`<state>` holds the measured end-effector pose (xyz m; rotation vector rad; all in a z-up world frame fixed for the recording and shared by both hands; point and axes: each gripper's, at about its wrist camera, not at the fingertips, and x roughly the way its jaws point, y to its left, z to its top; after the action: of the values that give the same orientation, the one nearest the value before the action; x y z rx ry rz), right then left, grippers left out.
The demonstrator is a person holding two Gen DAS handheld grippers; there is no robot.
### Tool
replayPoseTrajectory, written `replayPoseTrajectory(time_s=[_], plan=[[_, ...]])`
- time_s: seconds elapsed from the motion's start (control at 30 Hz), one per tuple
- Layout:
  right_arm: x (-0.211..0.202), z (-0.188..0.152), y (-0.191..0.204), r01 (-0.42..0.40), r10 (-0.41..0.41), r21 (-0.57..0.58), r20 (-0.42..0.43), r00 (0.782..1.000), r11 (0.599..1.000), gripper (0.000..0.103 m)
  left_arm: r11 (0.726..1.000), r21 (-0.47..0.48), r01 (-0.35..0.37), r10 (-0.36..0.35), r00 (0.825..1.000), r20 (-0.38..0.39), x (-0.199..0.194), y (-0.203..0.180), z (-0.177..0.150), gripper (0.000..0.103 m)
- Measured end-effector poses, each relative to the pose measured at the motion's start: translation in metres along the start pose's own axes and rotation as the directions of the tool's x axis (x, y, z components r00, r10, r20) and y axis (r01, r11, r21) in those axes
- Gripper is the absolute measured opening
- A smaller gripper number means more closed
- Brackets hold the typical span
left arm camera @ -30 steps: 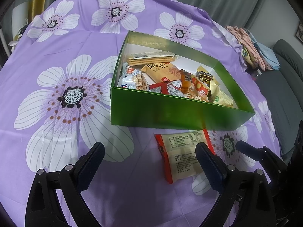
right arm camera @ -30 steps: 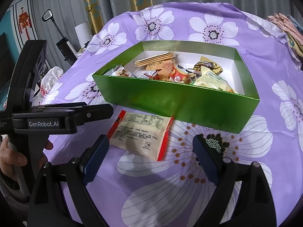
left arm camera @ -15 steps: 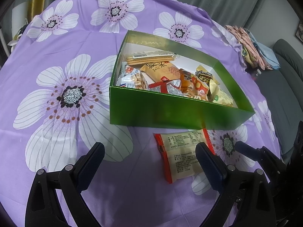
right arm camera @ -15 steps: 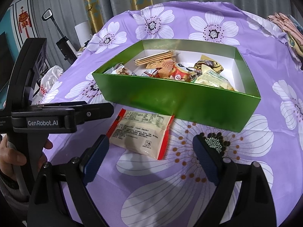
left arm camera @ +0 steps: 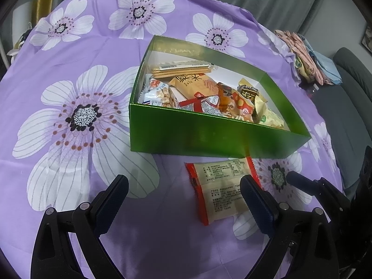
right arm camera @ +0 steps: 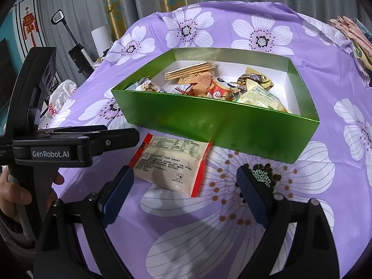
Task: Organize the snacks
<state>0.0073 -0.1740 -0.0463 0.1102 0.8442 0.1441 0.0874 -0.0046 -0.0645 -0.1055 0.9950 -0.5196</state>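
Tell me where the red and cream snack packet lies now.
The snack packet lies flat on the purple cloth, outside the green box and just before its near wall, ahead of both open grippers.

Black left gripper (left arm camera: pixel 183 200), blue ribbed jaws, silver screws

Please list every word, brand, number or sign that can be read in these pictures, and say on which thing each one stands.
"GenRobot.AI": on the left gripper, white letters on its black side.
Snack packet on the tablecloth: printed text and a table, too small to read.
Wrappers in the green box: Chinese characters and logos, too blurred to read.
Red hanging ornament at the wall: any sign on it is unreadable.
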Motion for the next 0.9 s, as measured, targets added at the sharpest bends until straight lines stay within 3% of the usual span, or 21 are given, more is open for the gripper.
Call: replayPoseTrajectory(time_s=[0.9], plan=[[0.015, -0.009, 0.005, -0.011, 0.009, -0.029, -0.049, 0.999, 1.000, 0.090, 0.995, 0.029, 0.096, -0.094, 0.993, -0.067, 0.021, -0.014, -0.009, 0.096]])
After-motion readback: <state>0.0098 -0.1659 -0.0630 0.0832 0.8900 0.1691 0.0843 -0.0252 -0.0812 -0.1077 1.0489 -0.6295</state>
